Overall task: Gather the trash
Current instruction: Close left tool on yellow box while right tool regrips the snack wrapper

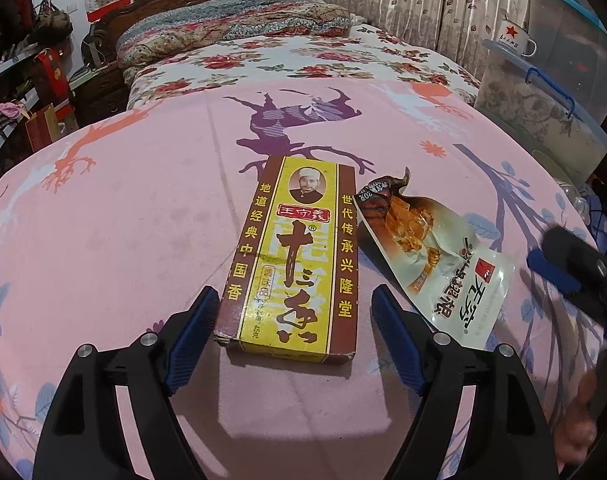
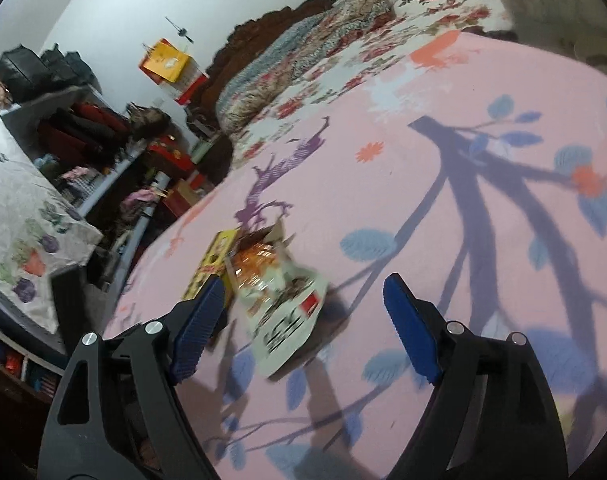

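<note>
On the pink bedspread (image 1: 123, 208) printed with purple branches lie 2 pieces of trash side by side. The seasoning box (image 1: 293, 256), yellow and brown with red and gold characters, lies flat with its long side running away from the left wrist camera. Just to its right is the snack wrapper (image 1: 435, 260), a torn white and orange pouch, crumpled at its far end, its near corner flat on the cloth; the 2 touch or nearly touch along the box's right edge.

The left gripper (image 1: 293, 304) hangs over the near end of the box with its blue fingers (image 1: 193, 332) spread wide, 1 on each side of the box and clear of it, gripping nothing.

The right gripper (image 2: 303, 288) is also spread wide. In its own view the wrapper (image 2: 283, 304) lies between the fingers, close to the left pad (image 2: 199, 328) but not pinched, and the picture is blurred. The yellow box (image 2: 211, 264) shows just behind the wrapper.

Beyond the bedspread a floral quilt (image 1: 263, 56) covers the bed
</note>
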A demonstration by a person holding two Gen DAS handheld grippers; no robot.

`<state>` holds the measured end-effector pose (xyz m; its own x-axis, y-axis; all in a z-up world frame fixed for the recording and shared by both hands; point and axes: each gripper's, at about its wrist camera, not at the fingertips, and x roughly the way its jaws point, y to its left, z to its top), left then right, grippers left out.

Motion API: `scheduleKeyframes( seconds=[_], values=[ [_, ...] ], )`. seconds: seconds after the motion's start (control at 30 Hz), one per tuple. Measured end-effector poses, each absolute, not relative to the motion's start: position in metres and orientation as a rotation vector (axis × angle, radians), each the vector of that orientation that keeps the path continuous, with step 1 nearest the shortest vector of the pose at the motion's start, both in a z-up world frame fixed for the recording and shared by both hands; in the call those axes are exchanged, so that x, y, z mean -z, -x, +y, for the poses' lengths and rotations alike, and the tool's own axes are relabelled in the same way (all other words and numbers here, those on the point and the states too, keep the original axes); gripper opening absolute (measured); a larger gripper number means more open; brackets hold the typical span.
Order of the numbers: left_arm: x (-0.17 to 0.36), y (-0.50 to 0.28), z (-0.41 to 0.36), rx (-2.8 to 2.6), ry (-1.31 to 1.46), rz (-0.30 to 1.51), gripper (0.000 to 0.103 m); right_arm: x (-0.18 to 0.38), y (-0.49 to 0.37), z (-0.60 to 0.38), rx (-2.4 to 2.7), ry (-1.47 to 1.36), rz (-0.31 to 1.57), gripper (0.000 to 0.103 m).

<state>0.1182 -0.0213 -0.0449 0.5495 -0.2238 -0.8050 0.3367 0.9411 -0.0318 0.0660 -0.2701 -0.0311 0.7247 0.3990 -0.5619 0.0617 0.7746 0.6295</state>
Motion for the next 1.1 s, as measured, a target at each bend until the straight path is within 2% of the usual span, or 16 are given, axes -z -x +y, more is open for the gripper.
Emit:
scheduleKeyframes(
  seconds=[0.27, 0.5, 0.57, 0.63, 0.67, 0.8, 1.1],
  values=[
    [0.045, -0.119, -0.021, 0.338, -0.124, 0.936, 0.080, 0.039, -0.107, -0.262, -0.261, -0.620, 0.838, 0.081],
    [0.045, -0.119, -0.022, 0.336, -0.128, 0.938, 0.082, 0.040, -0.111, -0.239, -0.350, -0.561, 0.876, 0.068],
    [0.045, -0.120, -0.023, 0.336, -0.131, 0.939, 0.083, 0.041, -0.111, -0.239, -0.362, -0.569, 0.883, 0.062],
    [0.046, -0.121, -0.024, 0.335, -0.132, 0.939, 0.083, 0.045, -0.112, -0.238, -0.394, -0.588, 0.909, 0.040],
    [0.046, -0.121, -0.024, 0.335, -0.133, 0.939, 0.083, 0.048, -0.112, -0.237, -0.412, -0.594, 0.928, 0.037],
    [0.046, -0.121, -0.024, 0.334, -0.133, 0.939, 0.083, 0.050, -0.112, -0.234, -0.444, -0.593, 0.944, 0.034],
    [0.048, -0.123, -0.024, 0.330, -0.140, 0.941, 0.083, 0.049, -0.111, -0.235, -0.561, -0.697, 0.901, 0.036]
  ],
)
